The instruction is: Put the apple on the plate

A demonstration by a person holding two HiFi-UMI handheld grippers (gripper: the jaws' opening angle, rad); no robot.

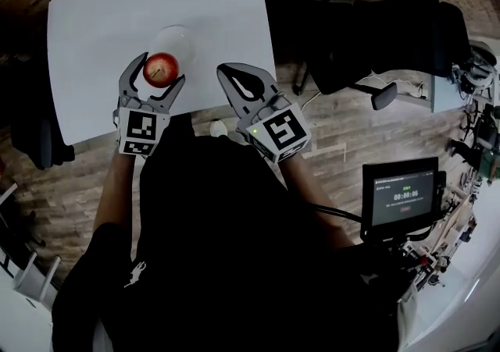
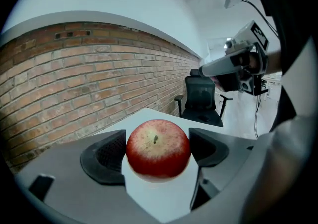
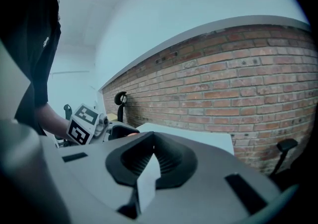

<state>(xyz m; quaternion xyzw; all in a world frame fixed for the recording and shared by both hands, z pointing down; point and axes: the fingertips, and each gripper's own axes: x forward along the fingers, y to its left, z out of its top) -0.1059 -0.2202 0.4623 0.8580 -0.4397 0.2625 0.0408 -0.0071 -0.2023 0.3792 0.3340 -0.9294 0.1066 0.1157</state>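
A red apple (image 1: 161,69) sits between the jaws of my left gripper (image 1: 160,72), which is shut on it. It hangs over the near rim of a clear glass plate (image 1: 178,35) on the white table (image 1: 86,54). In the left gripper view the apple (image 2: 158,149) fills the gap between both dark pads, stem up, above the table top. My right gripper (image 1: 228,72) hovers over the table's near edge, to the right of the apple. Its jaws are shut and hold nothing, and its pads meet in the right gripper view (image 3: 151,141).
Black office chairs (image 1: 375,26) stand to the right of the table. A small screen with a timer (image 1: 400,199) is at the lower right. The floor is brick-patterned, and a brick wall (image 2: 74,84) runs behind the table.
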